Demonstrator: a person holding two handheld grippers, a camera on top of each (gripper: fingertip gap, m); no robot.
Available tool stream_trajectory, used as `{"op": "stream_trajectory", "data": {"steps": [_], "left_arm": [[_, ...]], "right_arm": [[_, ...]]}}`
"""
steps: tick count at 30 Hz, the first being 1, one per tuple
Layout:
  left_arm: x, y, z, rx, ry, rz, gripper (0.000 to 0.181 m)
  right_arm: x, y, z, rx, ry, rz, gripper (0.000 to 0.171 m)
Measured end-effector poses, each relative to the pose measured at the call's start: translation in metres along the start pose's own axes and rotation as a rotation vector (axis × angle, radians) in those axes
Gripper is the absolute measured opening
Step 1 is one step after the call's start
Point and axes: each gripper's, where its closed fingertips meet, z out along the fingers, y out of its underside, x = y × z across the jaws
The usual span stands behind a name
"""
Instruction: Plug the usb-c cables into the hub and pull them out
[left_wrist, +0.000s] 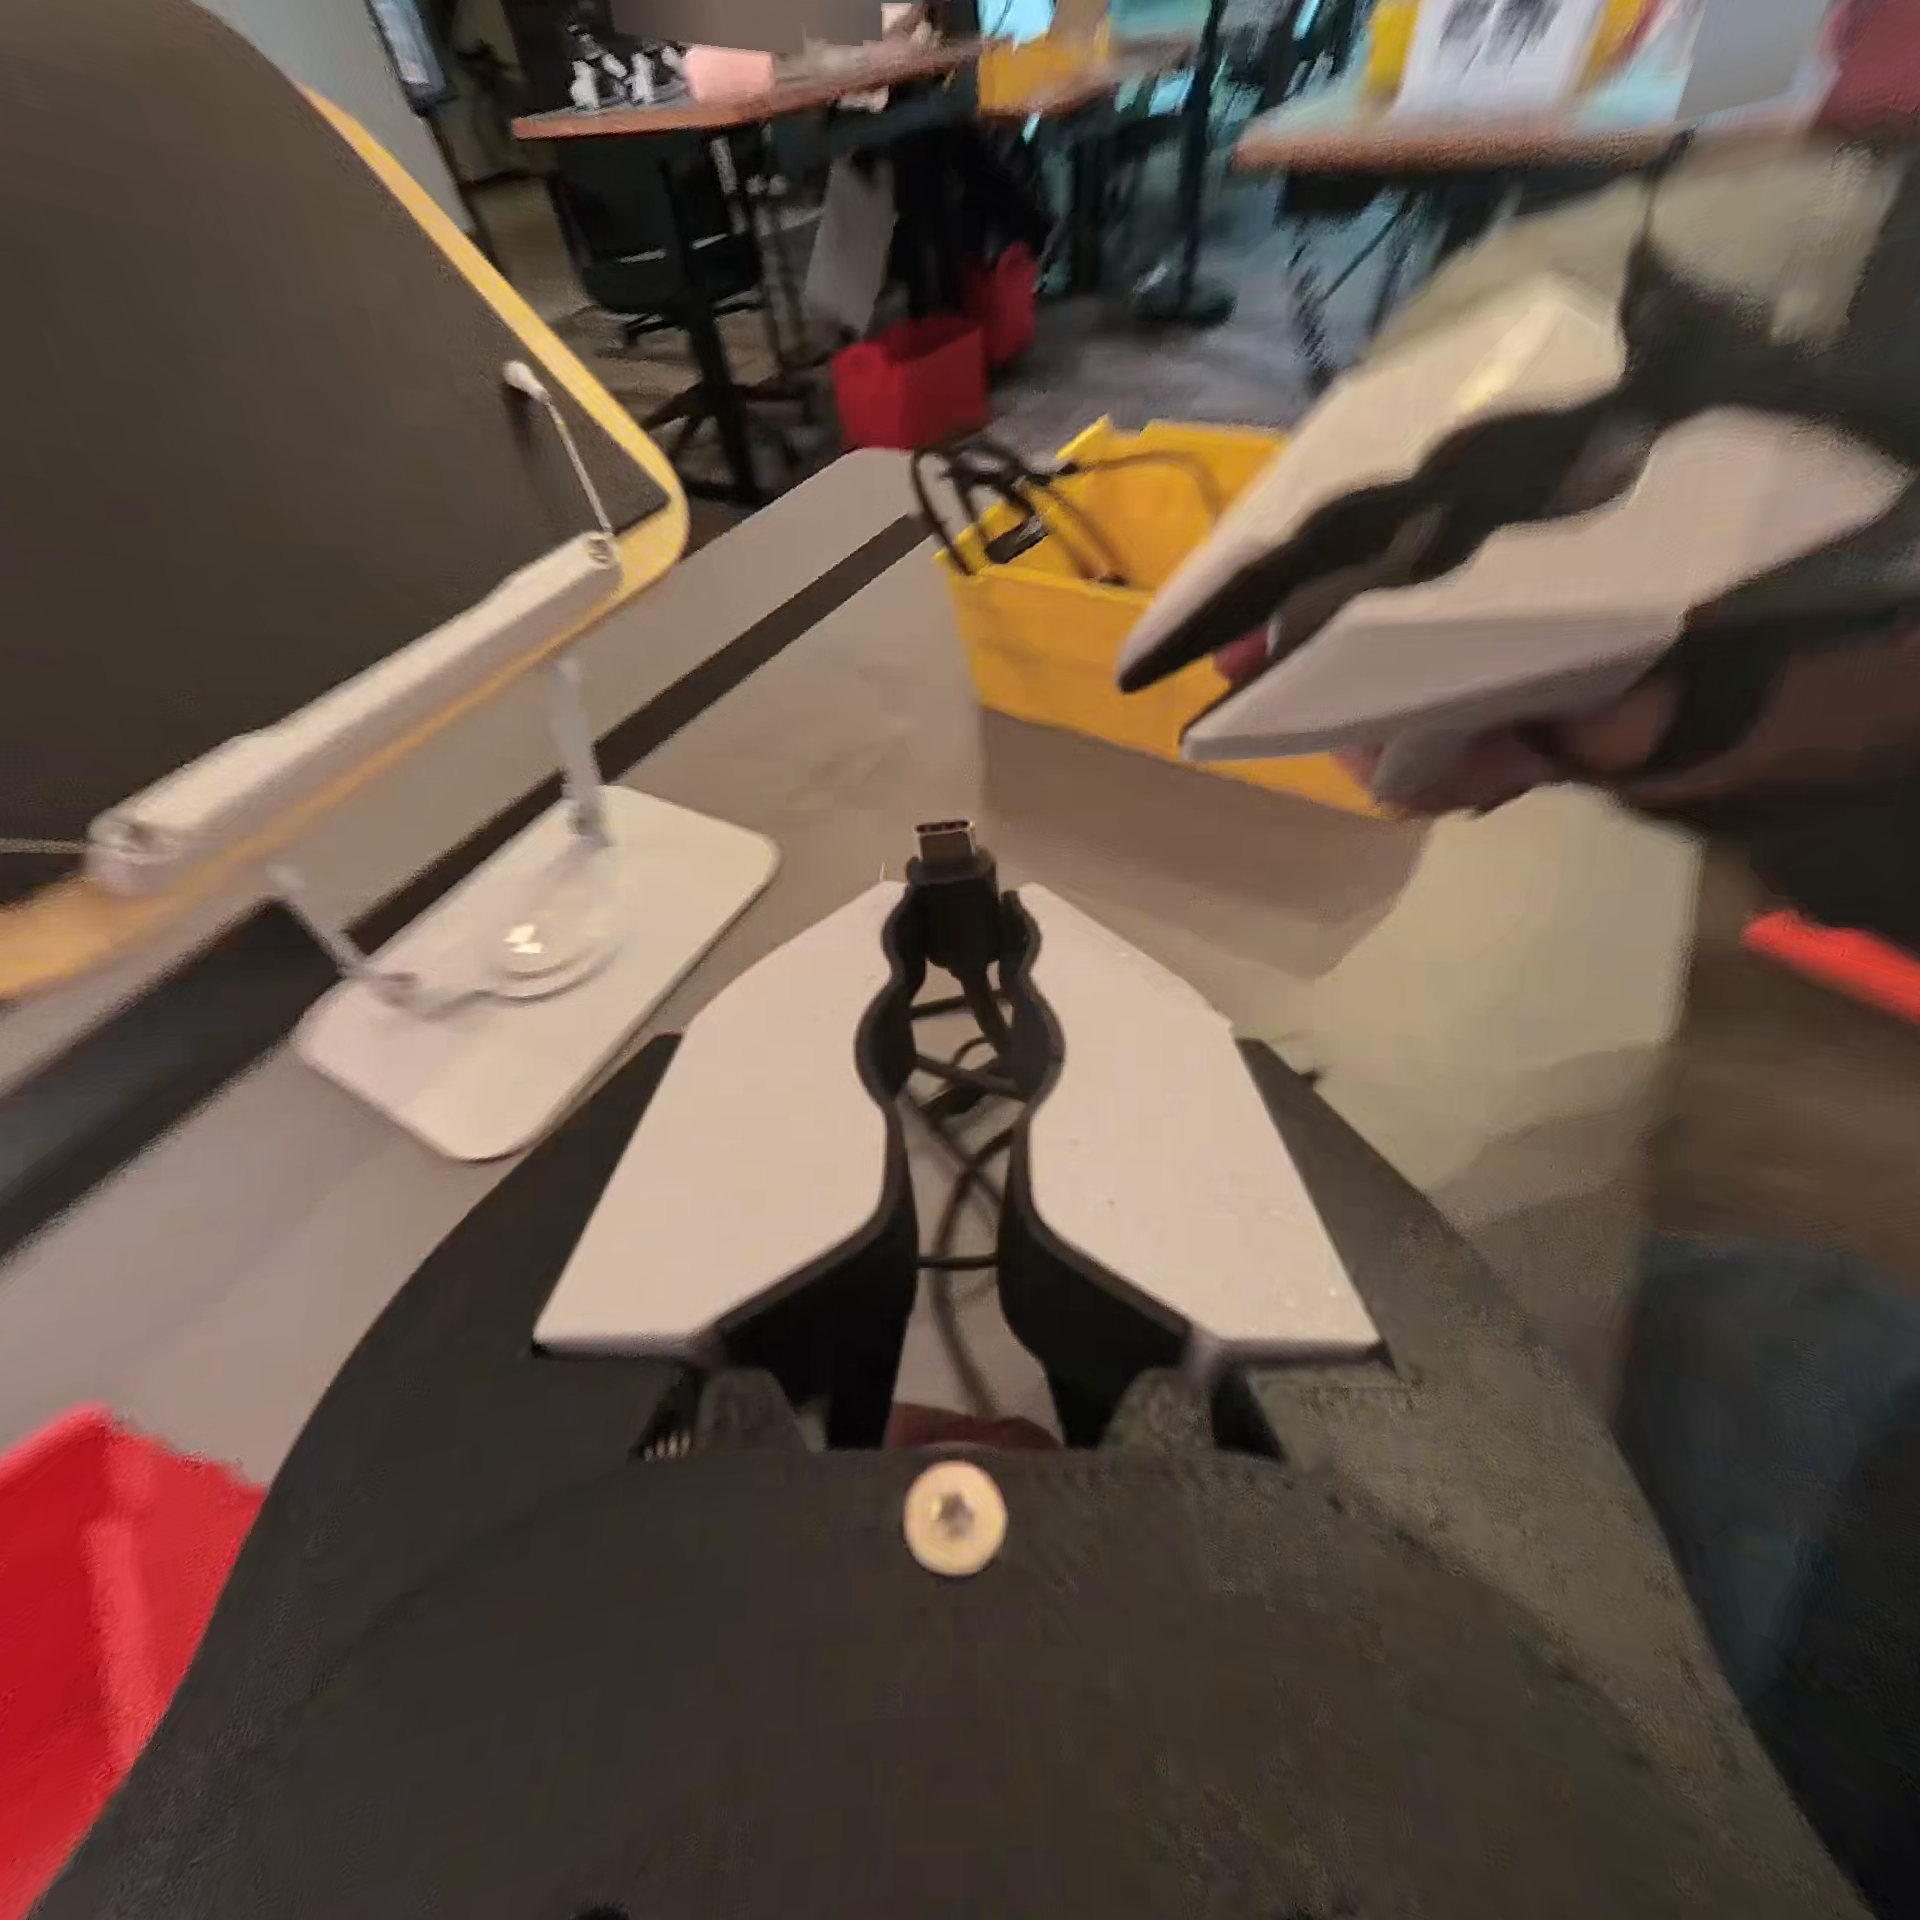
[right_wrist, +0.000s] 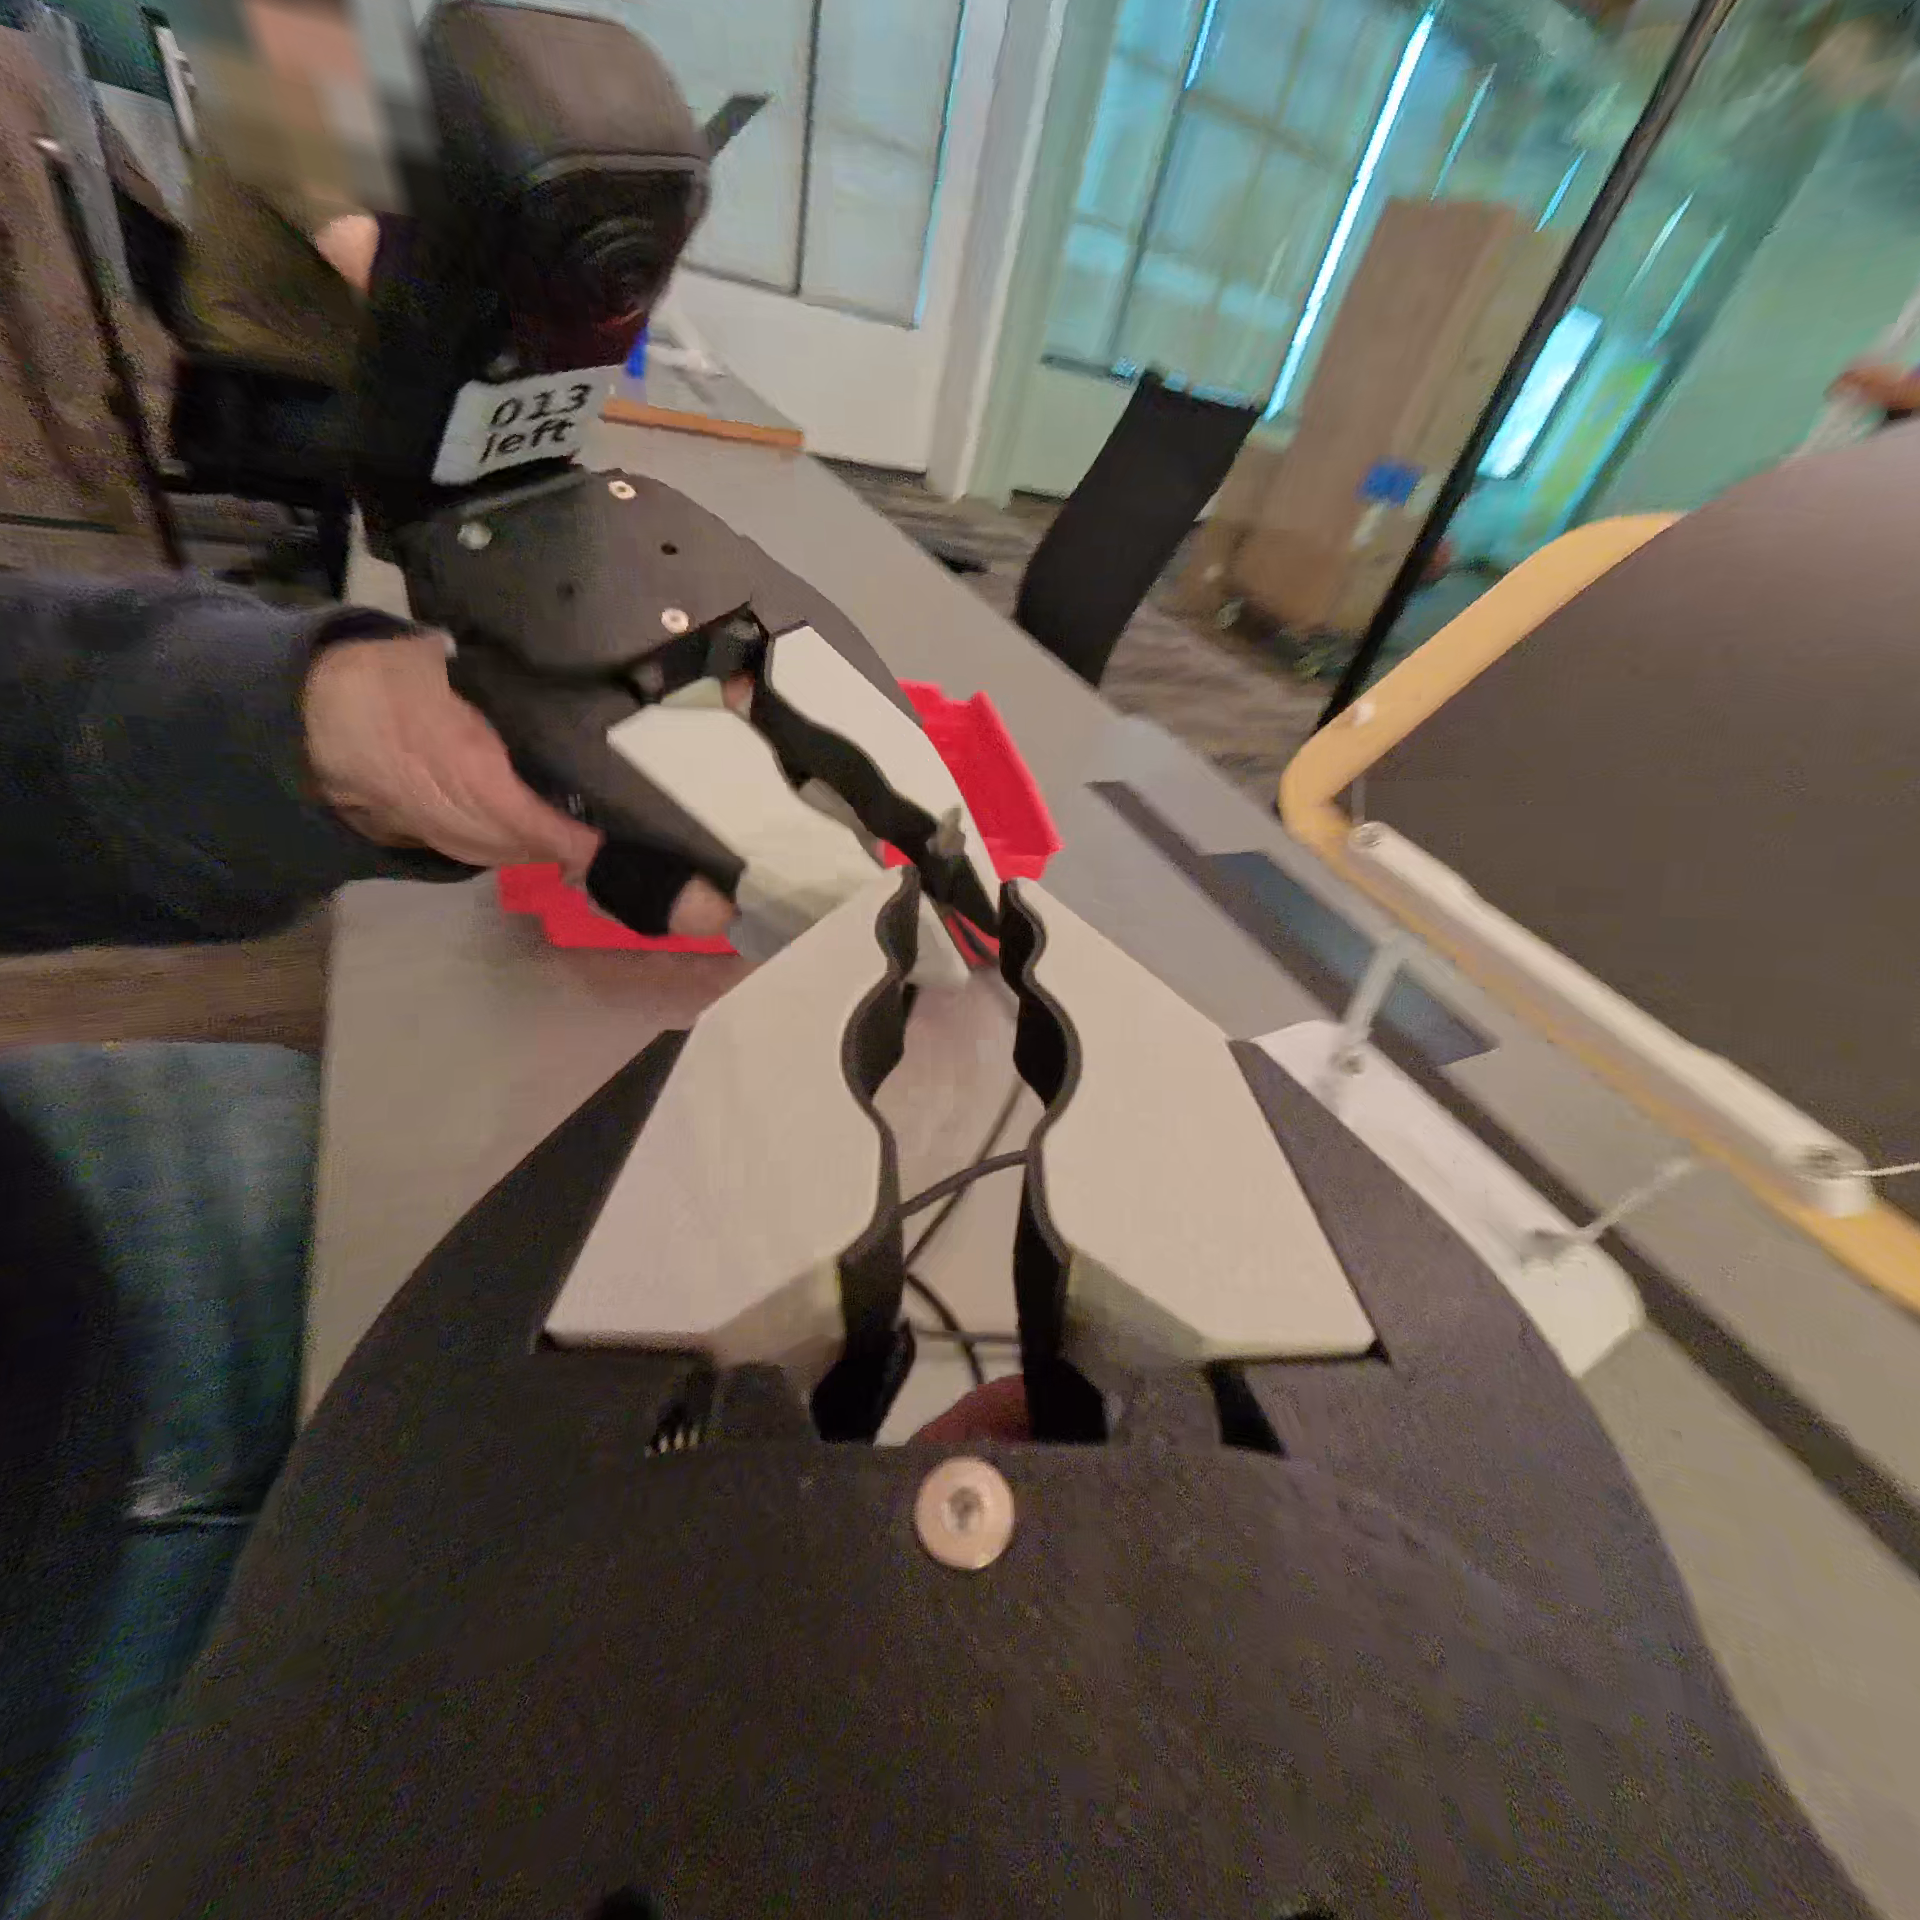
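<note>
Grey table (left_wrist: 831, 727), yellow bin (left_wrist: 1049, 623) beyond; left claw (left_wrist: 954, 904) grips USB-C cable (left_wrist: 943, 862).

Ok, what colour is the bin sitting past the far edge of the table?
Yellow. The bin shows best in the left wrist view, with black cables inside.

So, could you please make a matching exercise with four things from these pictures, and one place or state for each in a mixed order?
Things:
1. USB-C plug
2. left gripper
3. right gripper
4. yellow bin

Places or states:
A. open, holding nothing
B. beyond the table's far edge, with black cables in it
C. pointing forward from between the fingertips
D. shut on the cable's connector

Pairs: 1-C, 2-D, 3-A, 4-B
</note>
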Motion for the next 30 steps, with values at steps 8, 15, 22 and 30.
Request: {"op": "stream_trajectory", "data": {"steps": [8, 15, 22, 30], "left_arm": [[-0.006, 0.012, 0.014, -0.224, -0.261, 0.517, 0.013], [-0.009, 0.009, 0.014, -0.173, -0.291, 0.591, 0.014], [0.003, -0.022, -0.001, 0.13, -0.174, 0.464, 0.021], [0.023, -0.035, -0.01, 0.254, -0.08, 0.663, 0.02]], "right_arm": [[0.002, 0.033, 0.031, -0.242, -0.098, 0.175, 0.012], [0.003, 0.031, 0.028, -0.103, -0.155, 0.349, 0.004], [0.01, 0.01, 0.005, 0.285, -0.357, 0.764, 0.003], [0.0, -0.001, -0.011, 0.453, -0.506, 0.922, 0.003]]}}
